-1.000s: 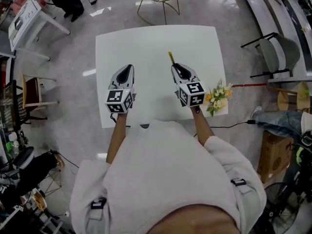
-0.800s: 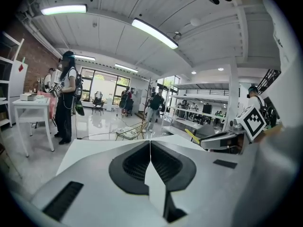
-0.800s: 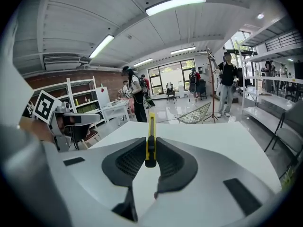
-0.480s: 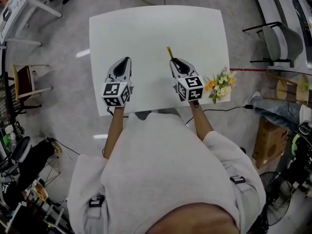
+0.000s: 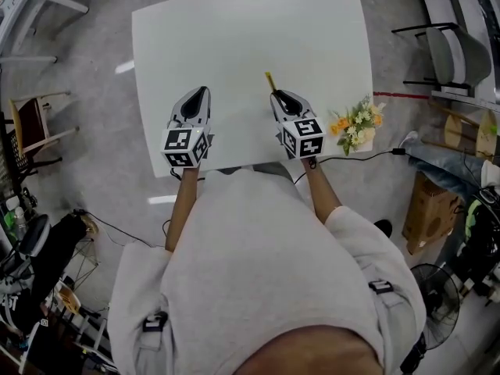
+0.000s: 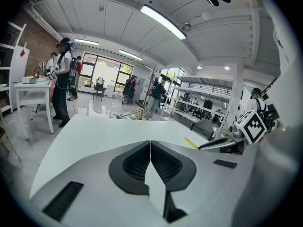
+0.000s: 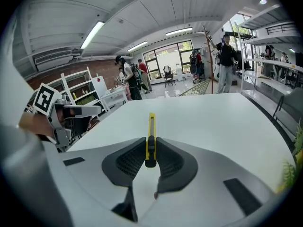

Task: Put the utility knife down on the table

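Note:
A yellow utility knife (image 7: 151, 137) with a black end is pinched between the pads of my right gripper (image 7: 150, 151) and sticks out forward over the white table (image 7: 208, 117). In the head view the knife (image 5: 270, 82) pokes out past the right gripper (image 5: 283, 100) near the table's middle. My left gripper (image 5: 196, 98) hangs over the table's near left part, jaws pressed together with nothing between them (image 6: 150, 155). From the left gripper view the knife's yellow tip (image 6: 191, 143) shows at the right.
A bunch of orange and white flowers (image 5: 356, 126) lies at the table's right edge. A cable (image 5: 367, 156) runs past that corner. Chairs, a cardboard box (image 5: 432, 209) and people stand around on the shiny floor.
Both grippers have come lower toward the table, the right one still carrying the knife. The head camera has tilted, so the table sits higher in the picture.

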Tool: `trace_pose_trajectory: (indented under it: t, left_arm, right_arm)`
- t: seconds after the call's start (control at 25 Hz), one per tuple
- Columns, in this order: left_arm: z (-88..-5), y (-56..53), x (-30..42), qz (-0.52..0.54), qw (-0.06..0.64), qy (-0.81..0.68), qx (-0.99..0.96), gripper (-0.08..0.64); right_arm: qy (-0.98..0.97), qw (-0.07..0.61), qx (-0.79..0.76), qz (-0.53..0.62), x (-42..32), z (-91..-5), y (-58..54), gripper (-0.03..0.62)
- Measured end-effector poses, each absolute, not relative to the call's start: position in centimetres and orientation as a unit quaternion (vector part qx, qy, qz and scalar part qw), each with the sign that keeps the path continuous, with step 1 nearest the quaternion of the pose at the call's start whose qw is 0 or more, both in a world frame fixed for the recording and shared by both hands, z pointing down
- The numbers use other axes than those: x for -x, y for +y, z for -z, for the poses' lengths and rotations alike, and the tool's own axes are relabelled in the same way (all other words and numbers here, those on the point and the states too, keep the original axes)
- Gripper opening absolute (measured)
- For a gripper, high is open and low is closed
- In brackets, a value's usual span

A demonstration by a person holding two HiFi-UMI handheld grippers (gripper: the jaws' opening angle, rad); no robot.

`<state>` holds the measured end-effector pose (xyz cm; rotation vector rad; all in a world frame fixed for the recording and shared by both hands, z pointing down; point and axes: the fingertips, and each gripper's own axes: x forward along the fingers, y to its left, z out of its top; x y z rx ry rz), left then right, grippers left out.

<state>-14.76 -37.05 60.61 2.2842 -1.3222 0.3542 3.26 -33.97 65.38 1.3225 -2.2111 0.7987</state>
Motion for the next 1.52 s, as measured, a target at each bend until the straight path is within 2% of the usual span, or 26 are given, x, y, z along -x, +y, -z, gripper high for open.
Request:
trace_pose_trajectory:
  t: [0.4,1.04,1.52]
  left_arm:
    - [-61.7,-36.2,15.2,-0.134,0.248,-0.486,-0.827,0.021]
    - [-61.7,-36.1,15.6,-0.132,0.253,-0.487,-0.826,0.021]
    - [-61.8,-36.2,15.7,-0.132,0.254,-0.486,-0.825,0.021]
  right_arm:
    - [-0.794,0.253,-0.465,-0.301,-2.8,-68.2,-33.5,0.083]
    - [-0.799,0.282,-0.446,-0.287,-0.2,-69.7,-40.6,0.083]
    - [-0.773,0.363,-0.430,-0.293,0.3,-72.1,-42.7,0.083]
